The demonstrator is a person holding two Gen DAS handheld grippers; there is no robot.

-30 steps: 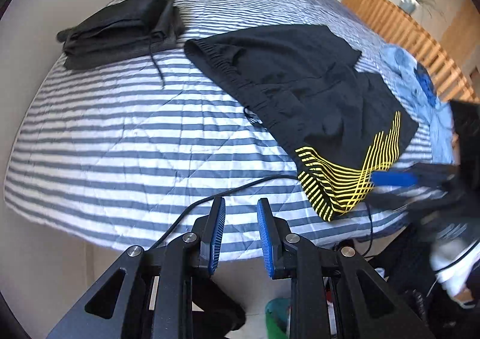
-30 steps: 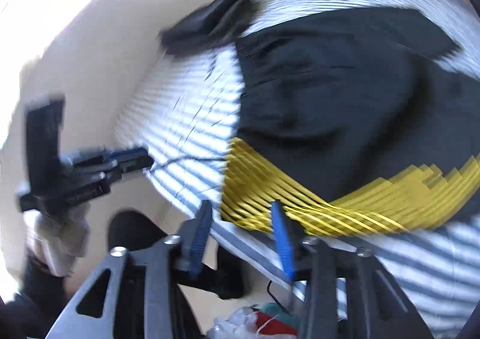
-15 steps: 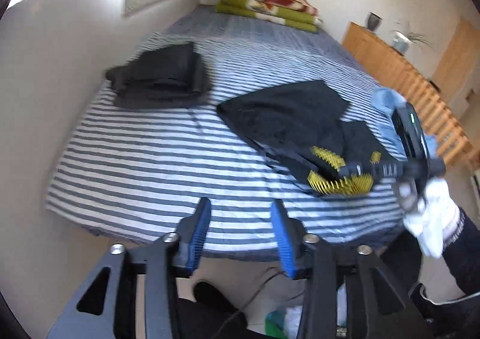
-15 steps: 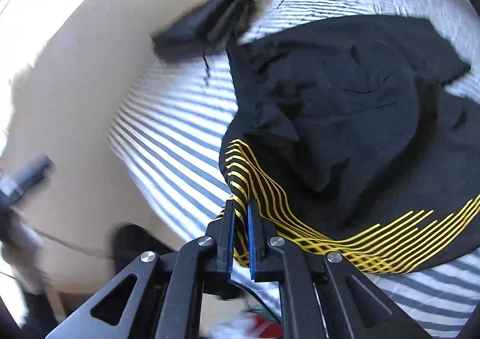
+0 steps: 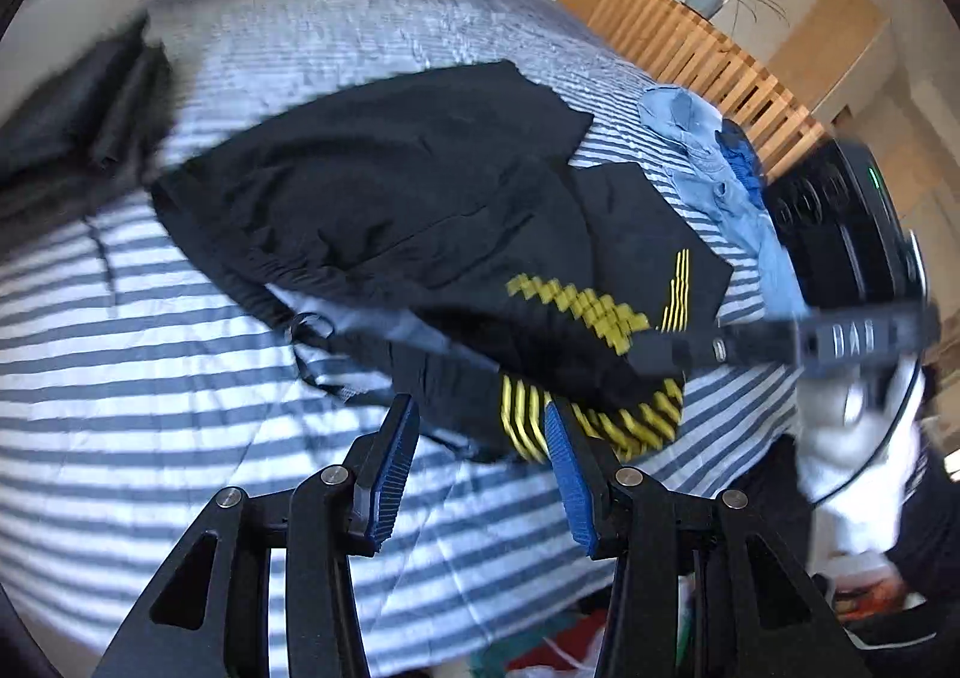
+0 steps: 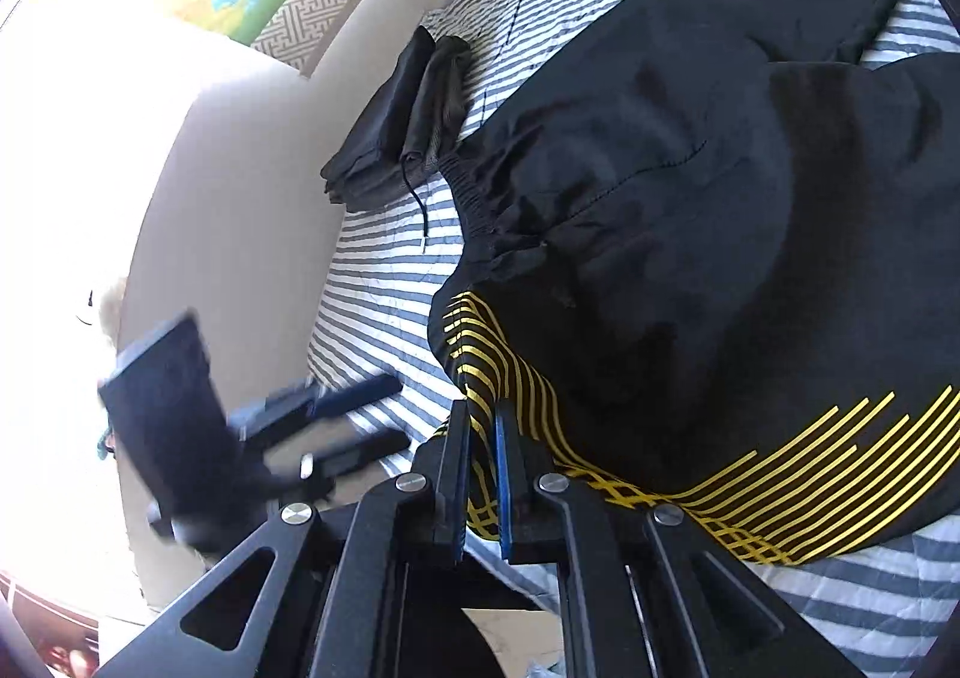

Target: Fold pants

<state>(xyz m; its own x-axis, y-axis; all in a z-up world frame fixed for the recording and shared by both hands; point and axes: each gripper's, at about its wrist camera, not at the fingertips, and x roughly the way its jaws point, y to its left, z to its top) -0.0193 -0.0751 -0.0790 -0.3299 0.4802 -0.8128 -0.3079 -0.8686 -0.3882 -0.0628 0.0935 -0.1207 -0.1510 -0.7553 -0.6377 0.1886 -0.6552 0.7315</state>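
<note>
**Hem pinched, fold under way**

The right gripper [image 6: 480, 468] clamps the yellow-striped hem of the black pants [image 6: 690, 258], lifting it over the striped bed [image 6: 384, 234]. The left gripper [image 5: 480, 474] hovers, jaws apart and empty, near the lower hem. Light, limp, slippery-looking fabric; best gripped at hems or waistband.

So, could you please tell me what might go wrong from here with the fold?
The right claw pinches only the yellow-striped hem of the black shorts; thin fabric could slip free. The left claw is open, holding nothing, so the lifted leg may land bunched. The drawstring trails loose and might snag.
</note>
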